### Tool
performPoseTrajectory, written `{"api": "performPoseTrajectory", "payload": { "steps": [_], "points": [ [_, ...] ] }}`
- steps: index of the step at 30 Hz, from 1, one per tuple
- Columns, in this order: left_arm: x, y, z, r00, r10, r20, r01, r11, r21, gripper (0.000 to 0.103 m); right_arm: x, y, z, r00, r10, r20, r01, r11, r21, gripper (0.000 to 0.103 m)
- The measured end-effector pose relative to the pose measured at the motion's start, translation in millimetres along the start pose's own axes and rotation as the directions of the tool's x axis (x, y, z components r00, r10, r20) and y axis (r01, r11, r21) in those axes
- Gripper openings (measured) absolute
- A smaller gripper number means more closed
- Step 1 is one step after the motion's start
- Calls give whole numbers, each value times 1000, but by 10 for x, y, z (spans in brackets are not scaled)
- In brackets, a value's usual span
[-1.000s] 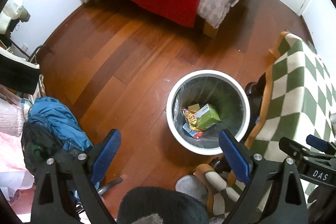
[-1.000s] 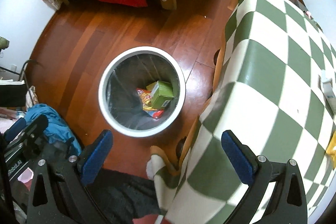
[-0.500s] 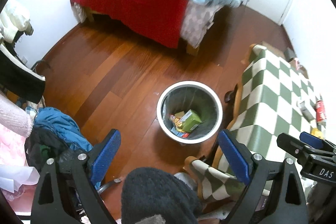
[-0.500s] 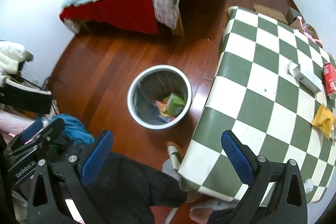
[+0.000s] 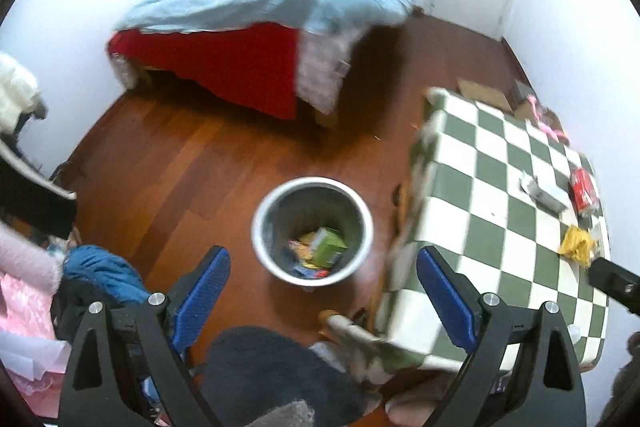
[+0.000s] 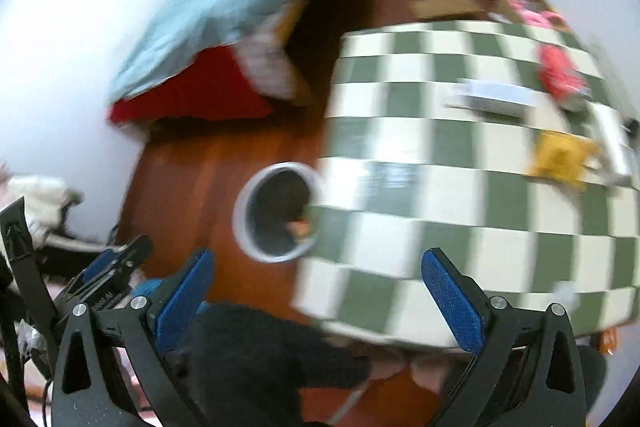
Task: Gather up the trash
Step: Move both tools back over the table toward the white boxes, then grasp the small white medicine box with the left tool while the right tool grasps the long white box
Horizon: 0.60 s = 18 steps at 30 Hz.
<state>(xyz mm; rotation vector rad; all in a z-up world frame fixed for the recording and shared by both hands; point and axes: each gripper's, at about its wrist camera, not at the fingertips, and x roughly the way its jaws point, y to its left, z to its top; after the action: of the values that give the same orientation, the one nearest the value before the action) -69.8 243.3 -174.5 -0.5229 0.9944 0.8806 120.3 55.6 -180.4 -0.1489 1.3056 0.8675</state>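
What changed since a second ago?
Both grippers, left and right, pulled up and away from the bin; more of the checkered table shows, with its red can and yellow wrapper. Both stayed open and empty; the bin's trash is unmoved.

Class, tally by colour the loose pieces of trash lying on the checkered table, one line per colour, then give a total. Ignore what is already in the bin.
Red: 1, a can
Yellow: 1, a crumpled wrapper
White or grey: 1, a flat box
Total: 3

The table's far right edge is blurred, so further pieces there cannot be ruled out.
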Motion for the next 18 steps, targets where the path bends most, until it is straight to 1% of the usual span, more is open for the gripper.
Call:
{"api": "performPoseTrajectory", "payload": {
  "steps": [1,2,5,6,7,8,9,10,11,12,13,14,15,16,18],
  "points": [
    [123,-168,16,1000,-17,-14,18,1000,16,102,-29,-241,46,1000,-28,3,28,999,33,103],
    [259,-362,38,999,-34,-33,35,999,36,103,-58,-542,117,998,-63,7,63,996,67,103],
    [653,-1012,111,993,-67,-93,77,992,103,103,-82,-1272,335,986,-166,3,164,975,149,103],
    [764,-1253,137,991,-77,-110,92,987,135,103,-80,-1602,436,978,-209,-5,207,961,186,103],
    [904,-1594,178,989,-84,-126,106,977,187,103,-70,-1812,511,972,-233,-11,231,951,204,103],
    [968,-1835,198,988,-91,-128,119,966,230,103,-58,-2098,607,964,-267,-18,264,936,233,100],
    [1037,-2101,224,986,-103,-130,137,950,282,103,-38,-2305,685,956,-291,-26,288,925,247,98],
    [1121,-2453,256,986,-106,-126,145,923,357,103,-5,-2554,784,949,-311,-44,312,914,260,94],
    [1171,-2692,281,987,-111,-120,151,897,416,103,28,-2753,863,942,-331,-61,335,903,269,90],
    [1232,-2940,300,986,-115,-118,158,862,481,103,94,-2960,953,933,-349,-84,359,893,272,88],
    [1312,-3199,319,988,-101,-113,147,825,546,103,161,-3133,1022,926,-364,-100,377,884,276,85],
    [1390,-3451,331,989,-101,-112,149,776,613,103,221,-3278,1093,922,-371,-113,388,879,276,85],
    [1461,-3638,344,989,-99,-114,150,733,663,103,277,-3417,1160,919,-373,-128,394,878,273,85],
    [1526,-3810,354,991,-83,-102,131,690,712,103,351,-3545,1228,914,-378,-146,405,873,273,85],
    [1637,-4099,333,991,-83,-108,136,585,800,103,445,-3712,1309,912,-376,-163,407,876,257,84]
  ]
}}
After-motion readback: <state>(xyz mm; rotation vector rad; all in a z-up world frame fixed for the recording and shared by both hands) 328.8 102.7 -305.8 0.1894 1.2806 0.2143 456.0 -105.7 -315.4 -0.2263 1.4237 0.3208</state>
